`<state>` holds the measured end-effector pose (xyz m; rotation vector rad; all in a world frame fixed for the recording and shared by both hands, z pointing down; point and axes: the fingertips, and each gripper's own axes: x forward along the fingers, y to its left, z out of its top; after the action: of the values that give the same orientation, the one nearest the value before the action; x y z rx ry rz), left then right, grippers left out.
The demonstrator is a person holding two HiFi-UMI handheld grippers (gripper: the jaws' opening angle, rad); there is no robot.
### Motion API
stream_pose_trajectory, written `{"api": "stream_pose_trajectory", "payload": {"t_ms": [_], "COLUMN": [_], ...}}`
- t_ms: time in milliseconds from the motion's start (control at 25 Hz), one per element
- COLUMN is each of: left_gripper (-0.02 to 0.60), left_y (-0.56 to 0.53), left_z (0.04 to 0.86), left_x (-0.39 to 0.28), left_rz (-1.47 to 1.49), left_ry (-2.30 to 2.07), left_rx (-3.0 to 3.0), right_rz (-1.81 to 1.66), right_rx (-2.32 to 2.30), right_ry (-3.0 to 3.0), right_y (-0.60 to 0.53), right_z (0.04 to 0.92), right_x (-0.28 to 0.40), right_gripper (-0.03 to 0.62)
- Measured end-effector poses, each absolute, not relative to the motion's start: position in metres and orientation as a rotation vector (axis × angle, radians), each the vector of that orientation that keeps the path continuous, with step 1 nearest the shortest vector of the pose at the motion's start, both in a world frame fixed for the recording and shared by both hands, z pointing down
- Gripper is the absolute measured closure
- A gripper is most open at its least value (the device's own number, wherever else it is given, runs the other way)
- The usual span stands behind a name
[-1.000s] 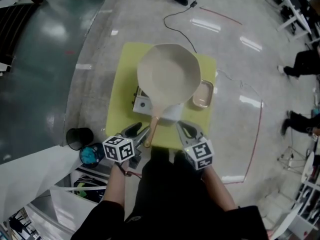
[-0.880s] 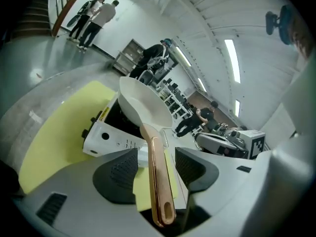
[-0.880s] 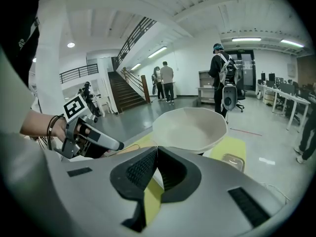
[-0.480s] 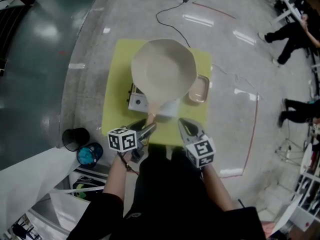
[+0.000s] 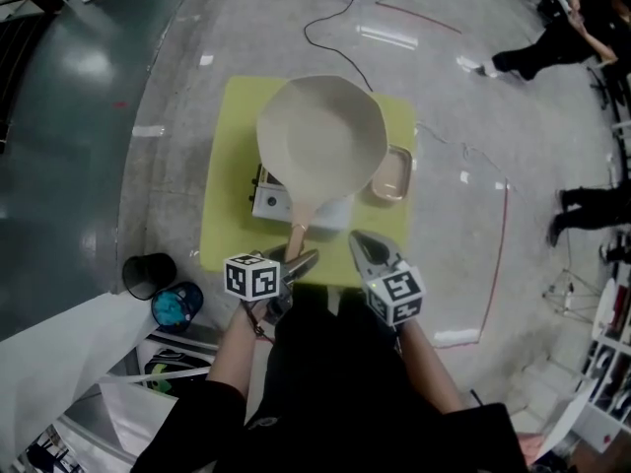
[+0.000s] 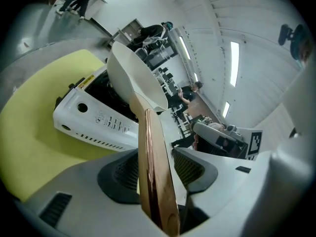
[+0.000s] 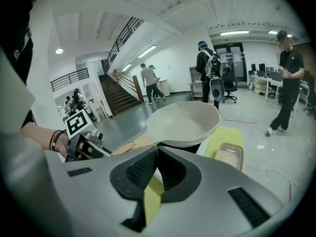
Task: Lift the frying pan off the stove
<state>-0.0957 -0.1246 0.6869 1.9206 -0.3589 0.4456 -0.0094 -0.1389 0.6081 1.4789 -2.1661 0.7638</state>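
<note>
A cream frying pan (image 5: 320, 136) sits on a white portable stove (image 5: 266, 203), with its copper-coloured handle (image 5: 299, 233) pointing toward me. My left gripper (image 5: 296, 261) is at the handle's end. In the left gripper view the handle (image 6: 153, 157) runs between the two ribbed pads (image 6: 127, 171) with slight gaps on both sides, and the jaws are closing. My right gripper (image 5: 360, 242) hovers just right of the handle, shut and empty. Its own view shows the pan (image 7: 185, 122) ahead and the pads (image 7: 143, 169) touching.
The stove stands on a yellow mat (image 5: 222, 215) on the floor. A small clear tray (image 5: 392, 177) lies right of the pan. A black cup (image 5: 150, 272) and a teal object (image 5: 175, 304) sit at lower left. A cable (image 5: 325, 37) trails beyond the mat. People stand at the right.
My left gripper has moved right, from beside the handle to around its end. The right gripper has hardly moved. The head view has shifted slightly.
</note>
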Motion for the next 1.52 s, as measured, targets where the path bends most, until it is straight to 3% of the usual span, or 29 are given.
{"api": "stream_pose_trajectory", "payload": {"t_ms": [80,120,360,1000,1040,1080,1120,1520], "left_gripper": [0.428,0.44,0.446,0.449,0.449,0.449,0.449,0.449], "left_y": [-0.121,-0.12,-0.12,-0.111,-0.111,-0.111,-0.111,-0.111], "left_z": [0.689,0.689,0.69,0.686,0.687,0.687,0.687,0.687], "left_x": [-0.098,-0.099,-0.097,-0.084,-0.084,-0.084,-0.084,-0.084], "left_rz": [0.455,0.449,0.434,0.387,0.389,0.389,0.387,0.388], "left_ry": [-0.367,-0.377,-0.375,-0.361,-0.359,-0.36,-0.362,-0.36], "left_rx": [1.923,1.922,1.907,1.88,1.88,1.88,1.879,1.877], "right_rz": [0.791,0.803,0.877,1.512,1.576,1.654,1.729,1.967], "right_rx": [1.464,1.457,1.403,1.34,1.34,1.337,1.331,1.25], "right_ry": [-2.182,-2.187,-2.192,-2.201,-2.205,-2.206,-2.206,-2.148], "right_y": [-0.141,-0.143,-0.15,-0.172,-0.174,-0.177,-0.179,-0.194], "right_z": [0.611,0.612,0.623,0.654,0.654,0.654,0.655,0.672], "right_x": [-0.017,-0.02,-0.034,-0.047,-0.049,-0.052,-0.054,-0.072], "right_gripper": [0.577,0.577,0.577,0.57,0.531,0.429,0.375,0.344]}}
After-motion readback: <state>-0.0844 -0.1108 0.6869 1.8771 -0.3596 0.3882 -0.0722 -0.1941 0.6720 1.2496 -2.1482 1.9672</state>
